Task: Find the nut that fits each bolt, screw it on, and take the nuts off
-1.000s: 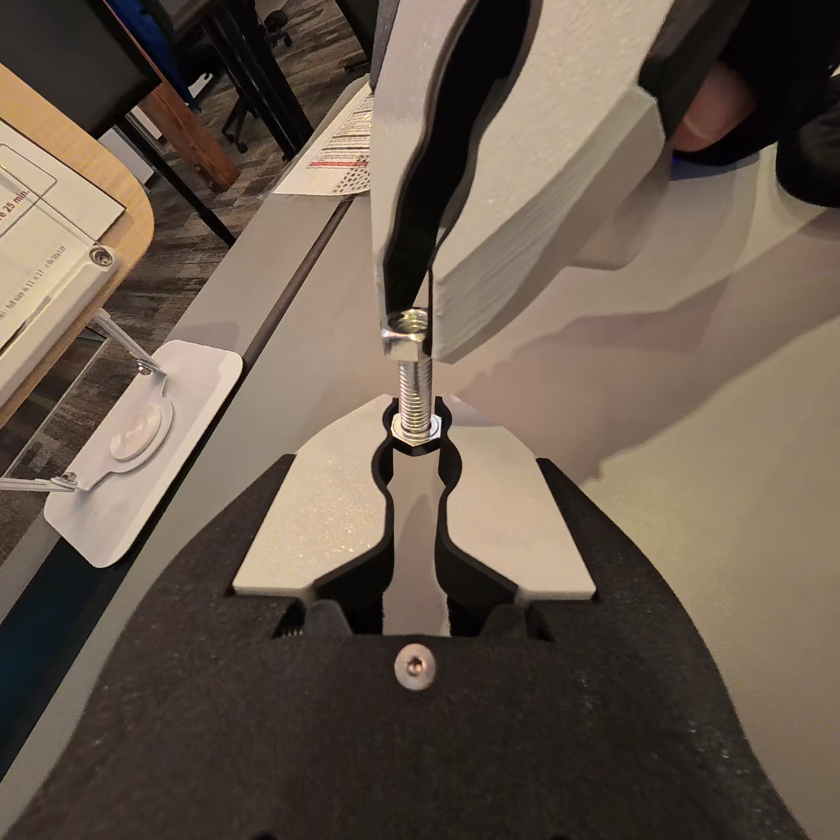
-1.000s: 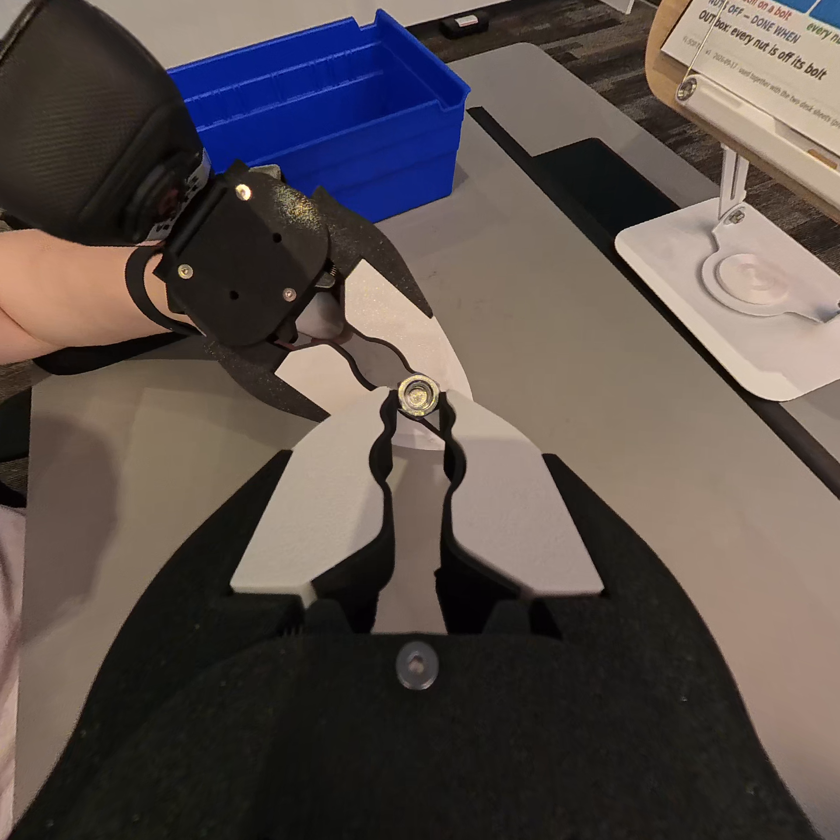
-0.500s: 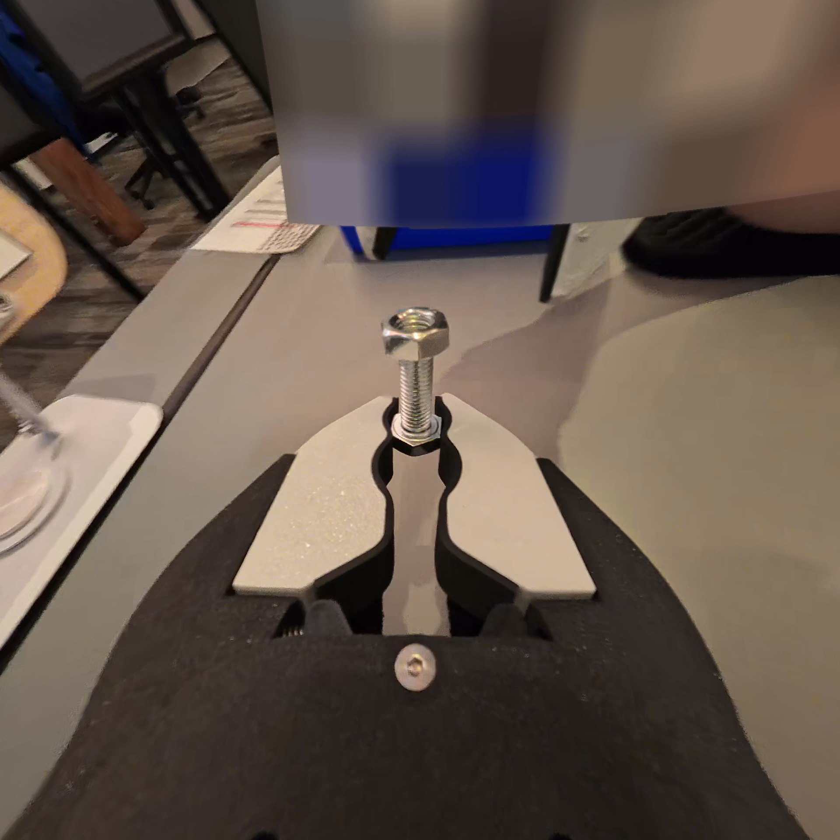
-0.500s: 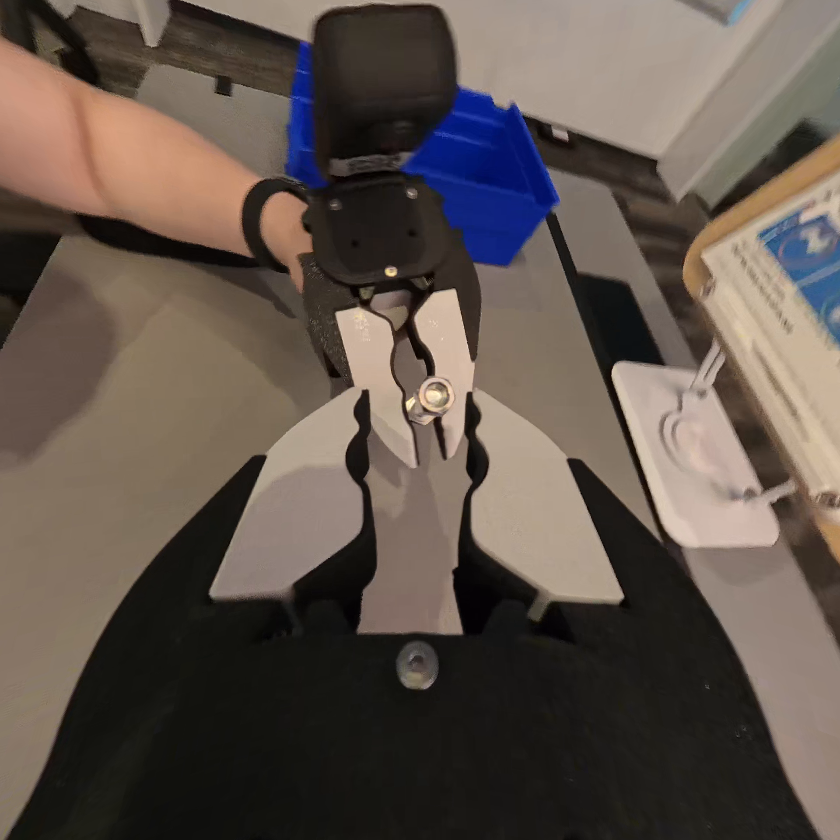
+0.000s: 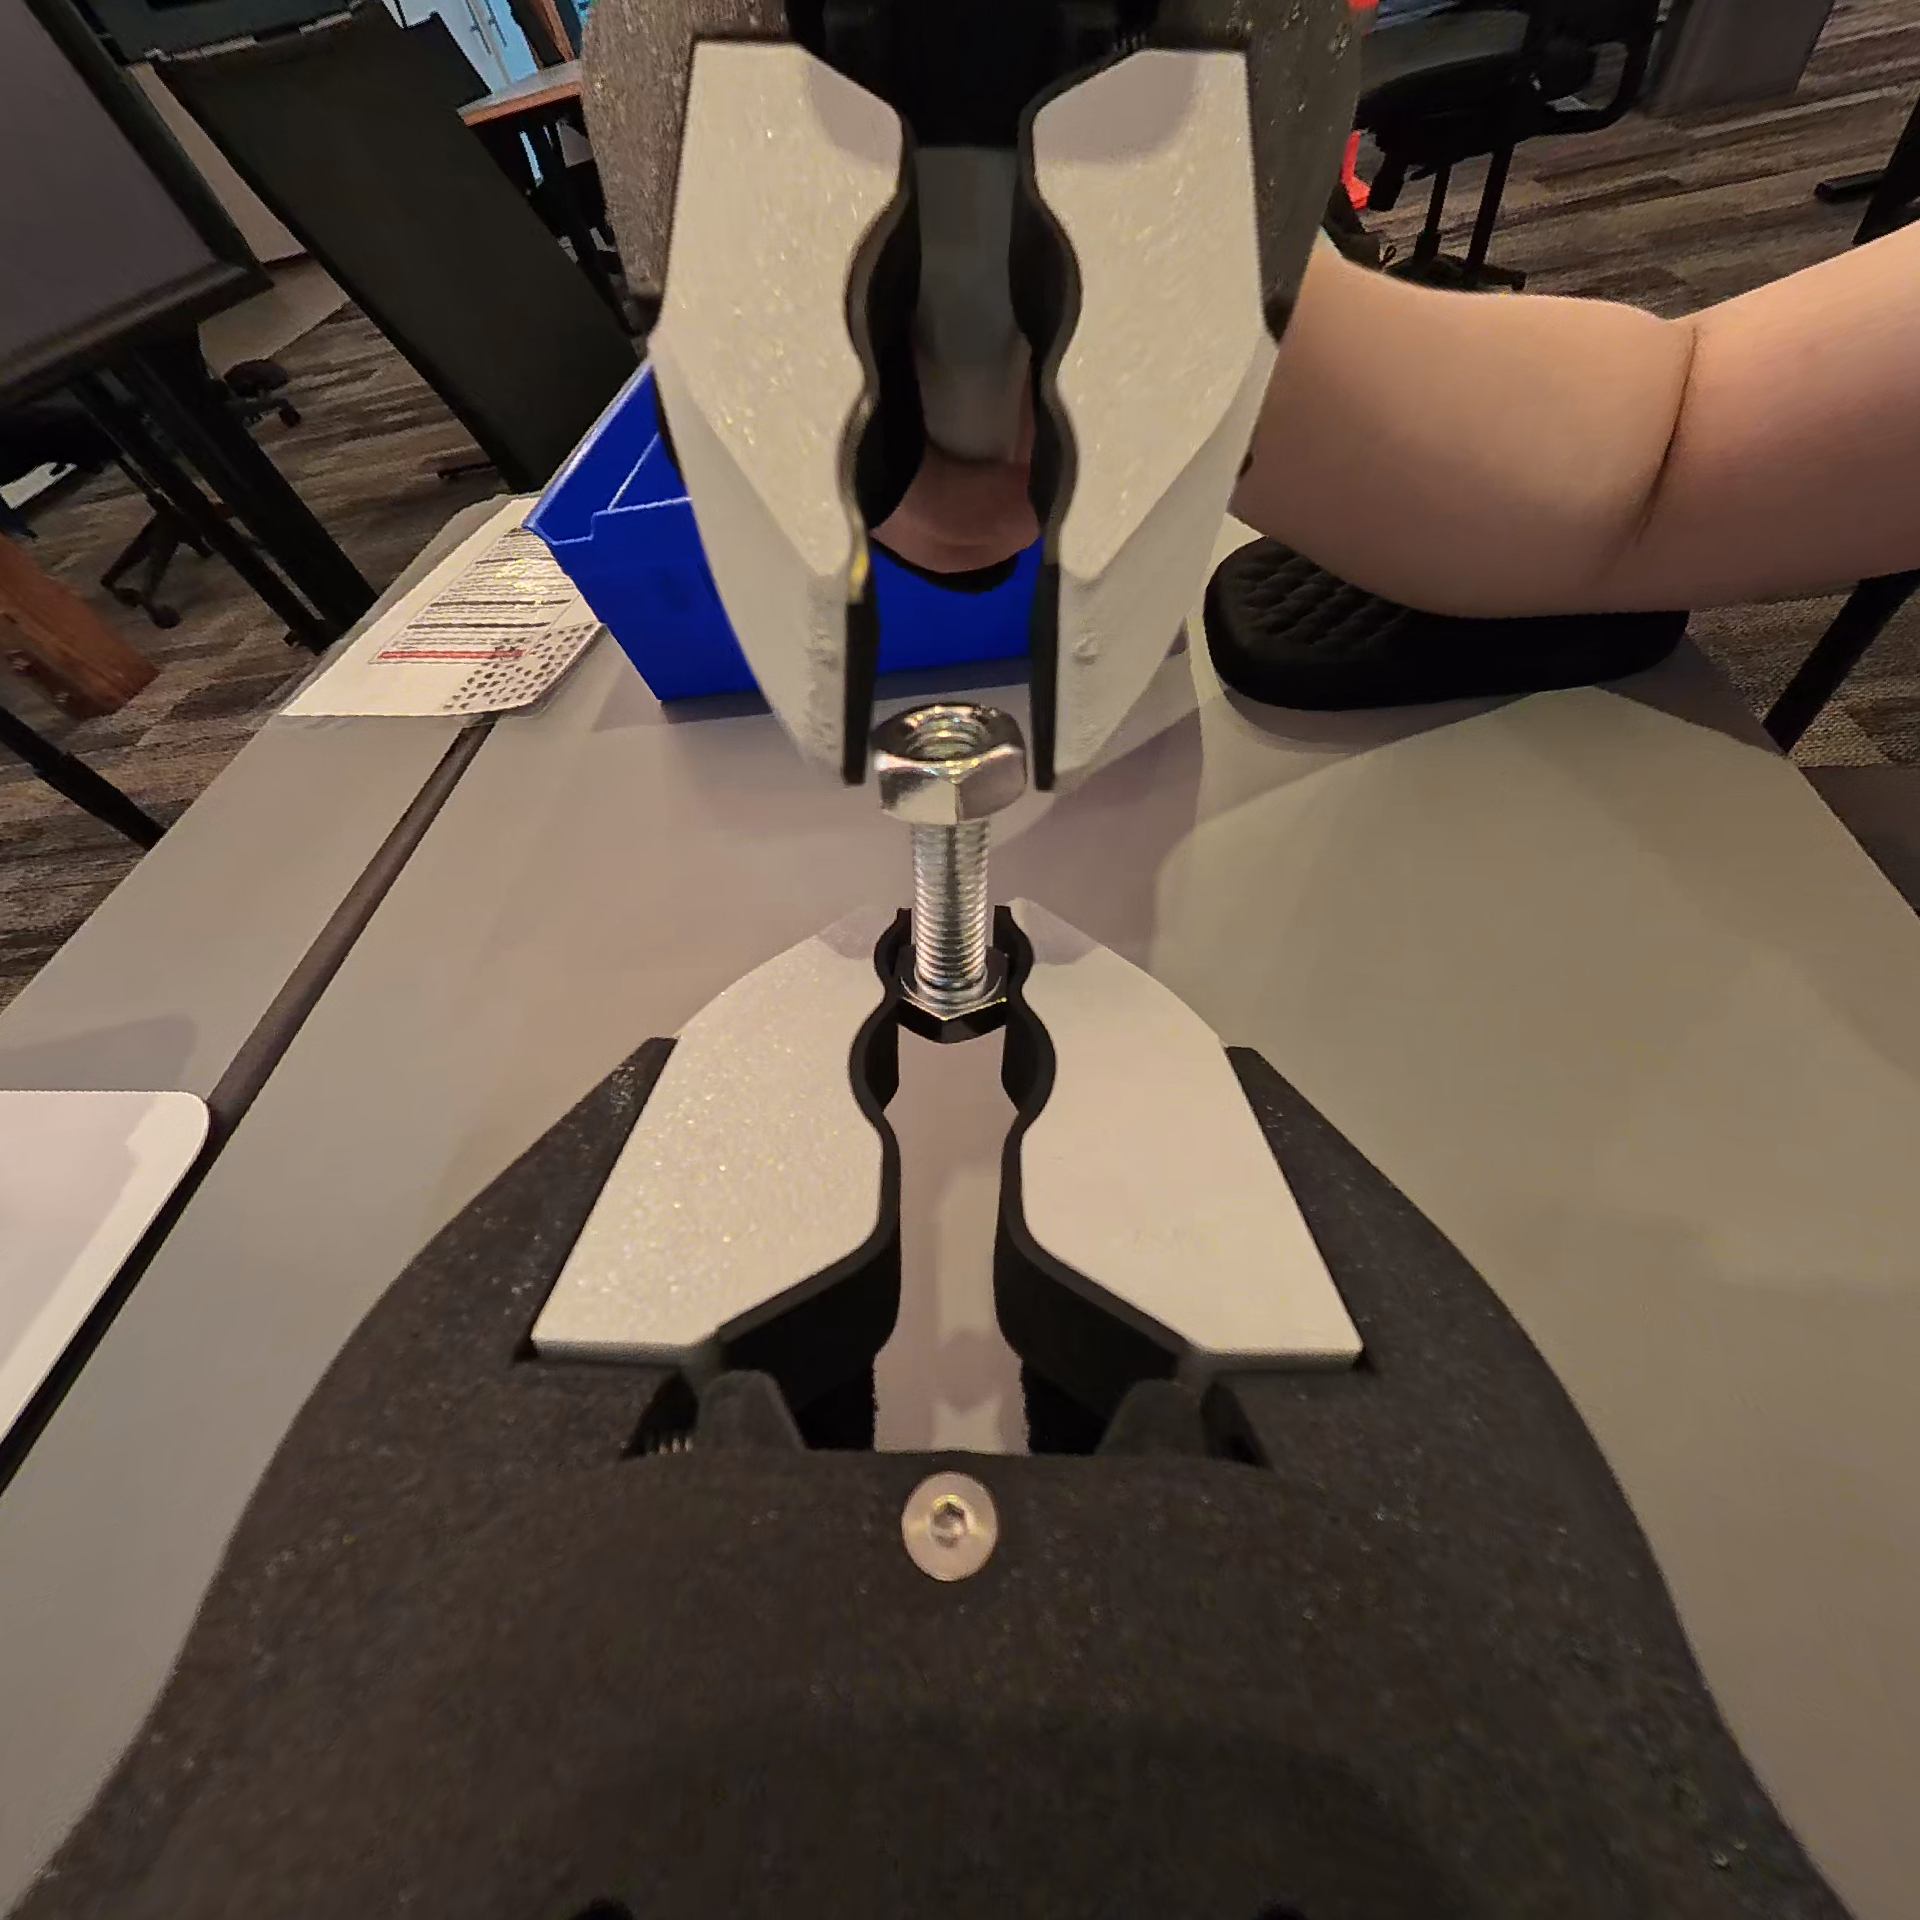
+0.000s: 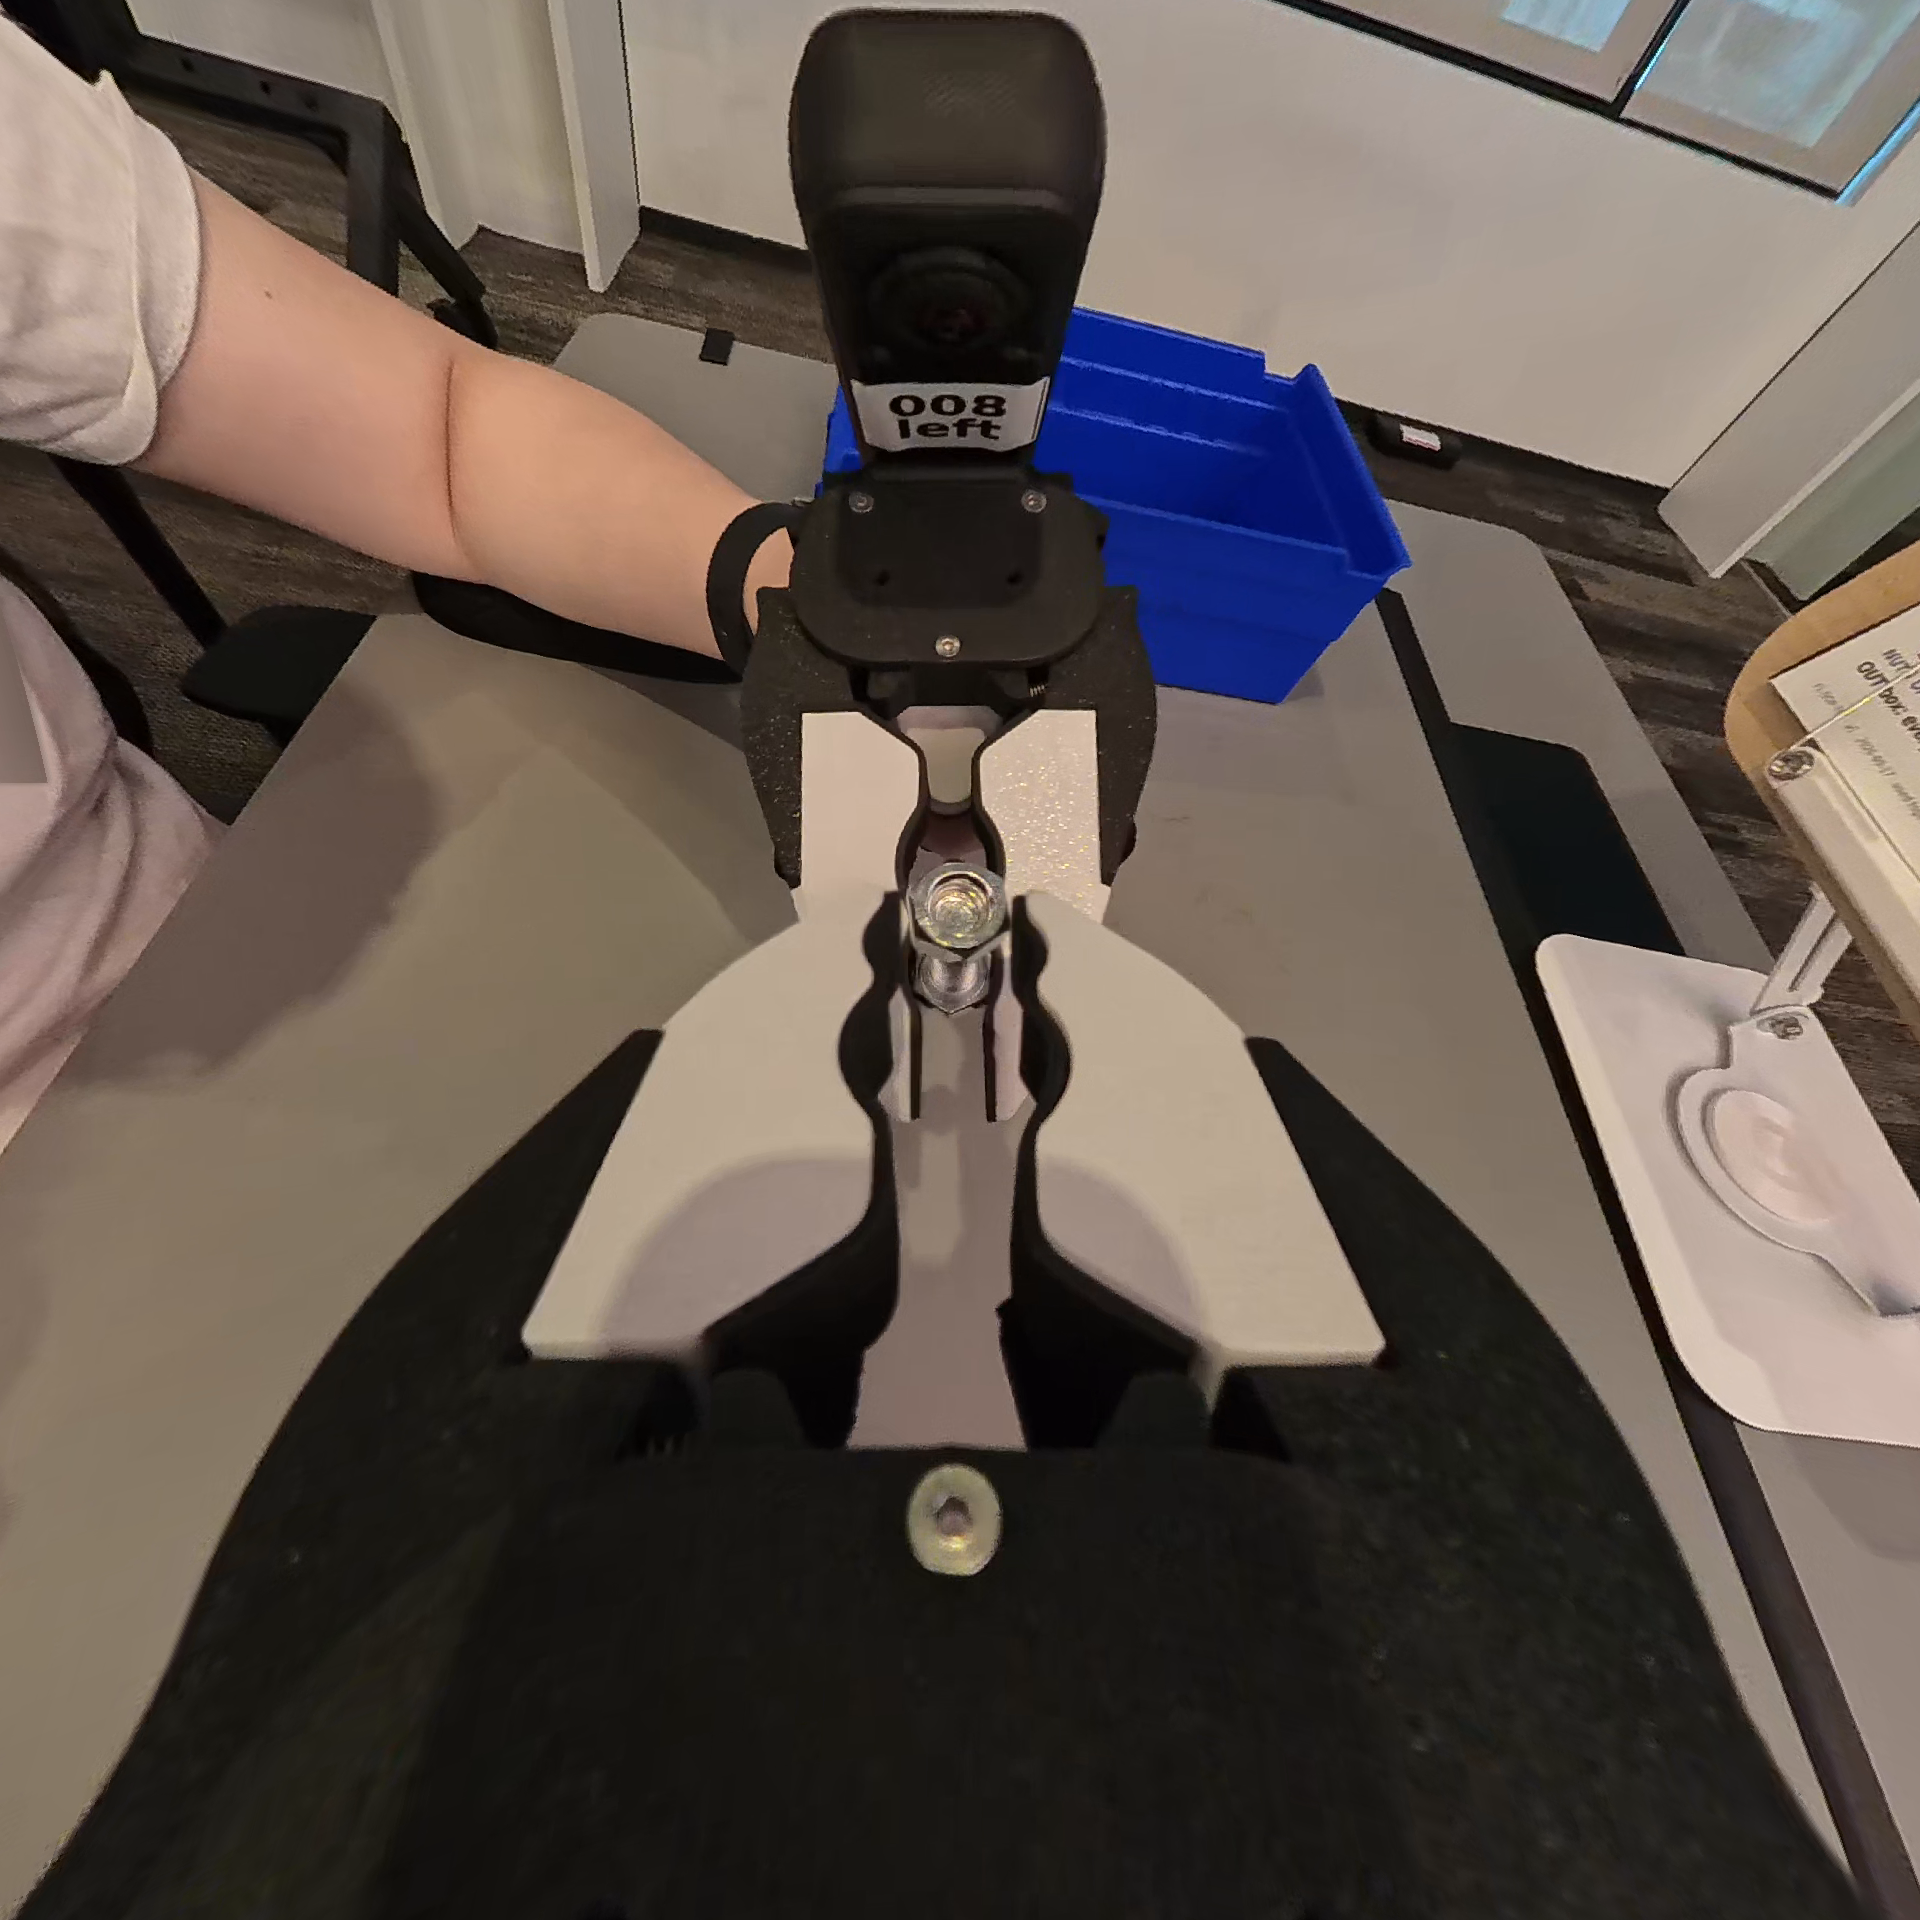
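The grey table (image 5: 1455, 1039) is lying bare and wide to the right of the left gripper (image 5: 951, 971), while a dark seam is running along its left and a blue bin (image 5: 665, 582) is sitting just beyond the tips. The left gripper is clenching the head of the bolt (image 5: 948, 914), holding it upright, with a nut (image 5: 948, 769) sitting at the top of the thread. The right gripper (image 5: 948, 764) is reaching down from above, its fingers flanking the nut with slim gaps, so it is standing released. In the right wrist view the bolt's shank is being largely hidden behind the nut (image 6: 954, 916), and a white stand base (image 6: 1704, 1164) is being cut off at the right edge.
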`<state>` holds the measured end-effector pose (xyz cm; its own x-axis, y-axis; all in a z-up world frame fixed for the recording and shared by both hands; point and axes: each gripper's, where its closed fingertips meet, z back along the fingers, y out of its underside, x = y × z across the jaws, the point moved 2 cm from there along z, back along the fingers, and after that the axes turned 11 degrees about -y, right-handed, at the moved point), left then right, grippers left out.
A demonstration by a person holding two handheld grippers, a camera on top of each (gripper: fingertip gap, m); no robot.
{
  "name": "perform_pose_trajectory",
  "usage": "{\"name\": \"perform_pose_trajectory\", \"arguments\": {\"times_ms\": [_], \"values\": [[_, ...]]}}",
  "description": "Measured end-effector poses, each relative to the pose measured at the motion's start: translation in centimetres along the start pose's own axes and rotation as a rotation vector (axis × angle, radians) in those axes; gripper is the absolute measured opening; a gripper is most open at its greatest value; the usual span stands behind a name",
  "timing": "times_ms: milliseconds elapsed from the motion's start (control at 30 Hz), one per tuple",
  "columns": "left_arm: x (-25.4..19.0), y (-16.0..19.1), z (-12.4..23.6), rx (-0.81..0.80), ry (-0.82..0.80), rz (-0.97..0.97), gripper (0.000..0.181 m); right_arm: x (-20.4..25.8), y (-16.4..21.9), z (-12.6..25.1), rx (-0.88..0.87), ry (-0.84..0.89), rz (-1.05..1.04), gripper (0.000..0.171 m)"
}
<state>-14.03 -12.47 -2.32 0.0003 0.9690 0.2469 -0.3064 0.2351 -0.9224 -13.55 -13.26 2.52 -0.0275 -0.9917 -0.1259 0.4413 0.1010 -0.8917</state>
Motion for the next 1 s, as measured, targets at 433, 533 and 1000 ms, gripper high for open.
{"name": "perform_pose_trajectory", "arguments": {"times_ms": [433,533,1000], "values": [[2.3,0.6,-0.2,0.064,-0.165,0.041,0.014,-2.1,0.4,-0.1,-0.027,0.12,-0.162,0.019],[3.2,1.0,-0.3,0.094,-0.219,0.072,0.014,-3.0,0.6,-0.4,-0.043,0.189,-0.239,0.019],[2.2,0.8,-0.1,0.061,-0.092,0.125,0.014,-2.3,-0.5,0.2,-0.072,0.148,-0.174,0.032]]}}
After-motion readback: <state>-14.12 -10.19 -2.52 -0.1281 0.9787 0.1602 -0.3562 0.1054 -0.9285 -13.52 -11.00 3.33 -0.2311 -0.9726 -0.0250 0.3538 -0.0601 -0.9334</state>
